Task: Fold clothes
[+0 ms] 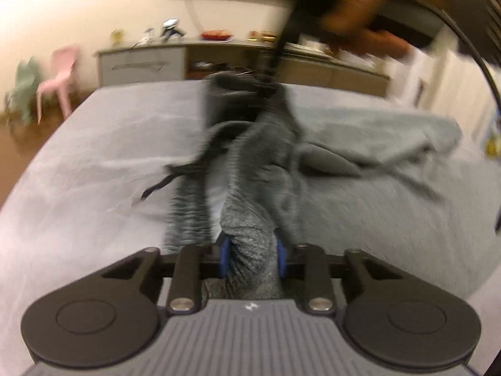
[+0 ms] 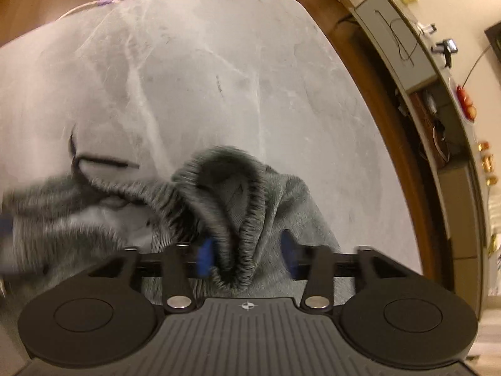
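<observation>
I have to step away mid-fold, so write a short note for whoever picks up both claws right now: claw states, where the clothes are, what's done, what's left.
Left claw: shut on a bunched ribbed band of the grey garment.
Right claw: open, with the ribbed waistband lying between its pads but not pinched.
The garment lies crumpled on the marble table, its black drawstring loose beside it.
Done: nothing folded yet.
Left: grip with the right claw, spread the garment flat, then fold.
</observation>
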Demonstrator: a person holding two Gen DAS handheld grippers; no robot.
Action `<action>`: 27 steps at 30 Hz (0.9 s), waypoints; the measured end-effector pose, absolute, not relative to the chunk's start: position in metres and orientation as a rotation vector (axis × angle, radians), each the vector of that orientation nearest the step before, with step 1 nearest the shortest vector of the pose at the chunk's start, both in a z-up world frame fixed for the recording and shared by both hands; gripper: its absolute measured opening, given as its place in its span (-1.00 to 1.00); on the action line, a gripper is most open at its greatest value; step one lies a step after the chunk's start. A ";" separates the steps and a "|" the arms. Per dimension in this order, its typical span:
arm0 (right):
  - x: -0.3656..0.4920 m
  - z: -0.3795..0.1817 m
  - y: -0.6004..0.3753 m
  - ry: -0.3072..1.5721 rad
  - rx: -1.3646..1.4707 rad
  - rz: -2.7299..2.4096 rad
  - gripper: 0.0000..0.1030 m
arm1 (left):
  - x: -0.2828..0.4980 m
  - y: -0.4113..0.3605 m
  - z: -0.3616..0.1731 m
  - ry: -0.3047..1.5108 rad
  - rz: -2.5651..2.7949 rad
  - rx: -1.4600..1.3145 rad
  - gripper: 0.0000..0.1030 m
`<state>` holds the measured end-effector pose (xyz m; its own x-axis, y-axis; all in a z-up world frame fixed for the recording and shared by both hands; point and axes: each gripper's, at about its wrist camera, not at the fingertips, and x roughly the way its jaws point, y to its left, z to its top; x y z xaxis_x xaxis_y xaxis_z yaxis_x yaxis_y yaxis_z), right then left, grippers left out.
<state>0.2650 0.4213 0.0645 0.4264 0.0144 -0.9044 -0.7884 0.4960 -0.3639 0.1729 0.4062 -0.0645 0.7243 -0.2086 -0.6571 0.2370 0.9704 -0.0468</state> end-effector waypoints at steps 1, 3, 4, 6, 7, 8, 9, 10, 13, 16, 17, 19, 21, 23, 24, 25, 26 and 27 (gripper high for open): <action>0.269 0.064 0.426 1.013 -0.902 0.607 0.36 | 0.172 0.400 -0.067 0.719 -0.257 0.073 -0.59; 0.277 0.062 0.435 1.015 -0.856 0.615 0.48 | 0.170 0.390 -0.069 0.717 -0.274 0.120 -0.60; 0.281 0.061 0.440 1.016 -0.833 0.619 0.48 | 0.168 0.387 -0.070 0.716 -0.283 0.136 -0.61; 0.288 0.059 0.444 1.032 -0.784 0.623 0.42 | 0.164 0.383 -0.071 0.717 -0.306 0.151 -0.63; 0.291 0.059 0.444 1.044 -0.758 0.624 0.26 | 0.162 0.382 -0.072 0.718 -0.317 0.155 -0.64; 0.293 0.060 0.444 1.056 -0.724 0.628 0.17 | 0.161 0.380 -0.072 0.718 -0.325 0.158 -0.64; 0.293 0.068 0.441 1.059 -0.658 0.642 0.13 | 0.160 0.379 -0.073 0.719 -0.334 0.162 -0.64; 0.294 0.078 0.434 1.048 -0.592 0.656 0.18 | 0.159 0.377 -0.074 0.719 -0.341 0.167 -0.64; 0.299 0.096 0.422 1.041 -0.456 0.670 0.24 | 0.162 0.372 -0.075 0.719 -0.360 0.176 -0.64; 0.303 0.089 0.428 1.041 -0.498 0.636 0.27 | 0.162 0.368 -0.075 0.716 -0.373 0.187 -0.64; 0.301 0.083 0.433 1.046 -0.534 0.635 0.28 | 0.163 0.367 -0.075 0.715 -0.377 0.189 -0.64; 0.296 0.071 0.445 1.046 -0.606 0.638 0.39 | 0.162 0.369 -0.075 0.716 -0.391 0.186 -0.64; 0.291 0.060 0.458 1.012 -0.715 0.631 0.40 | 0.161 0.369 -0.075 0.717 -0.409 0.188 -0.64; 0.289 0.047 0.469 1.009 -0.803 0.629 0.35 | 0.160 0.370 -0.074 0.716 -0.421 0.192 -0.64; 0.288 0.042 0.474 1.008 -0.845 0.630 0.26 | 0.159 0.372 -0.073 0.716 -0.425 0.190 -0.64; 0.287 0.039 0.476 1.016 -0.876 0.639 0.08 | 0.159 0.374 -0.072 0.718 -0.428 0.186 -0.64; 0.286 0.039 0.478 1.015 -0.902 0.646 -0.10 | 0.159 0.376 -0.072 0.719 -0.430 0.180 -0.64; 0.285 0.047 0.477 0.980 -0.906 0.639 -0.43 | 0.159 0.378 -0.071 0.720 -0.432 0.176 -0.64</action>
<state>0.2852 0.4774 0.0470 0.4317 0.0618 -0.8999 -0.7987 0.4898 -0.3495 0.1592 0.3782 -0.0711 0.6688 -0.3212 -0.6705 0.4401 0.8979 0.0088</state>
